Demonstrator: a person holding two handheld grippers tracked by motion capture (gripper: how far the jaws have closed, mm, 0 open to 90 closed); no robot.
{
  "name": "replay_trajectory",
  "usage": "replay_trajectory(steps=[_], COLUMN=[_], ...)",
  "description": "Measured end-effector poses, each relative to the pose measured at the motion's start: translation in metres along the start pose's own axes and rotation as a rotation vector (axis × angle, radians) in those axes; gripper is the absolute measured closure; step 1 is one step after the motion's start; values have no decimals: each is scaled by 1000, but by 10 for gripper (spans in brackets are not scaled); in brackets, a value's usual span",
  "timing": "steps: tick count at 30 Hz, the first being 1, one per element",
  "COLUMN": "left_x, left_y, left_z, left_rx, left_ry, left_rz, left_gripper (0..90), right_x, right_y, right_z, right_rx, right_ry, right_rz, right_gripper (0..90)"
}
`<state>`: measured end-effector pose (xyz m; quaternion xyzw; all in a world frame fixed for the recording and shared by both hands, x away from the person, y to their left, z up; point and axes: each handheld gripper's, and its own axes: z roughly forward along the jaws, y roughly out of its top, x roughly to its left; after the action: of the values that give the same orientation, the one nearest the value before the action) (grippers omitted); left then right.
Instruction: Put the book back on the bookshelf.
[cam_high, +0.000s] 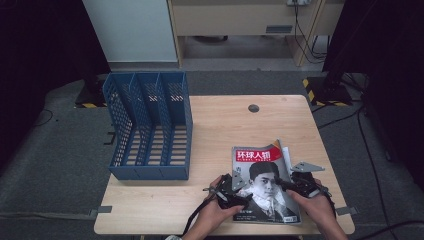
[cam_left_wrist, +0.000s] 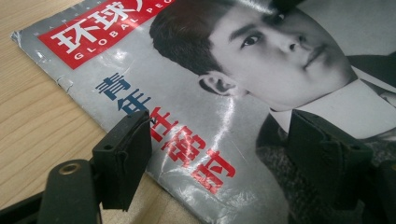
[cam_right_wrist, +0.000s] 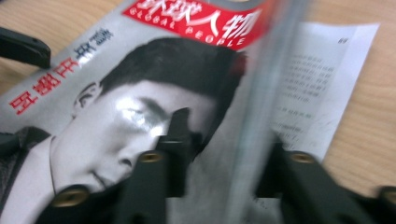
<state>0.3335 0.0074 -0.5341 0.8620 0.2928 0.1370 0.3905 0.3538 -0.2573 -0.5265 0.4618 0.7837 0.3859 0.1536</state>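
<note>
A magazine (cam_high: 263, 182) with a red title band and a black-and-white portrait lies on the wooden table (cam_high: 220, 125) near its front right. My left gripper (cam_high: 235, 192) is open at the magazine's left edge. In the left gripper view its jaws (cam_left_wrist: 224, 158) stand wide apart over the flat cover (cam_left_wrist: 196, 93), with one pad (cam_left_wrist: 123, 158) at the spine. My right gripper (cam_high: 290, 186) is at the magazine's right edge. There its jaws (cam_right_wrist: 226, 158) are apart, with the raised, blurred cover edge (cam_right_wrist: 254, 121) between them and a white inner page (cam_right_wrist: 317, 70) exposed beyond.
A blue three-slot file rack (cam_high: 150, 125) lies on the table's left half, its slots opening upward. A small round hole (cam_high: 253, 108) sits near the table's far edge. Bare wood lies between the rack and the magazine.
</note>
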Motion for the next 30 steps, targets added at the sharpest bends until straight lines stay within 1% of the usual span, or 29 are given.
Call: replay_trajectory(steps=[1, 2, 3, 4, 5, 6, 7, 8, 9, 10, 11, 13, 14, 17, 20, 21, 23, 24, 25, 26, 28, 30], left_x=[0, 0, 1, 2, 3, 5, 7, 9, 15, 15, 17, 22, 24, 27, 29, 30, 29, 29, 28, 27, 27, 27], left_y=[0, 0, 0, 0, 0, 0, 0, 1, 0, 0, -1, -2, -2, -4, -5, -6, -6, -6, -6, -5, -5, -3], left_z=[0, 0, -1, -1, -2, -3, -4, -5, -7, -7, -8, -8, -8, -8, -10, -9, -7, -6, -5, -4, -3, -2], left_rx=[-1, -2, -7, -11, -18, -25, -32, -34, -36, -36, -34, -31, -29, -16, -21, -11, -6, -4, 8, 12, 11, 6], left_ry=[-5, -10, -24, -38, -54, -52, -43, -41, -34, -34, -26, -23, -23, -5, -10, -20, -28, -35, -41, -42, -58, -95], left_rz=[3, 5, 4, 4, 4, 3, -4, -15, -44, -44, -54, -95, -107, -124, -130, -129, -129, -130, -124, -119, -114, -112], left_gripper=[215, 201, 191, 166, 127, 105, 106, 106, 103, 101, 101, 100, 100, 101, 101, 101, 101, 101, 100, 100, 100, 97], right_x=[0, 1, 1, 2, 3, 4, 5, 6, 8, 8, 9, 10, 10, 11, 13, 14, 14, 14, 12, 12, 10, 7], right_y=[0, 1, 1, 1, 1, 2, 2, 2, 3, 3, 4, 4, 4, 5, 8, 9, 10, 10, 10, 10, 11, 10], right_z=[-1, -2, -3, -4, -4, -4, -5, -6, -9, -9, -10, -12, -13, -16, -23, -27, -28, -29, -32, -32, -35, -37], right_rx=[-10, -20, -29, -42, -46, -55, -56, -73, -105, -105, -112, -126, -132, -156, -186, -207, -214, -224, -240, -240, -269, -298], right_ry=[-1, -3, -5, -4, -5, -8, -8, -11, -12, -12, -9, -7, -2, 10, 34, 50, 54, 61, 72, 72, 95, 117], right_rz=[-1, -12, -16, -29, -38, -42, -40, -47, -65, -65, -70, -86, -90, -94, -92, -91, -94, -90, -75, -75, -50, -33], right_gripper=[725, 763, 790, 821, 829, 835, 843, 860, 877, 877, 878, 879, 879, 880, 880, 880, 881, 880, 880, 880, 881, 880])
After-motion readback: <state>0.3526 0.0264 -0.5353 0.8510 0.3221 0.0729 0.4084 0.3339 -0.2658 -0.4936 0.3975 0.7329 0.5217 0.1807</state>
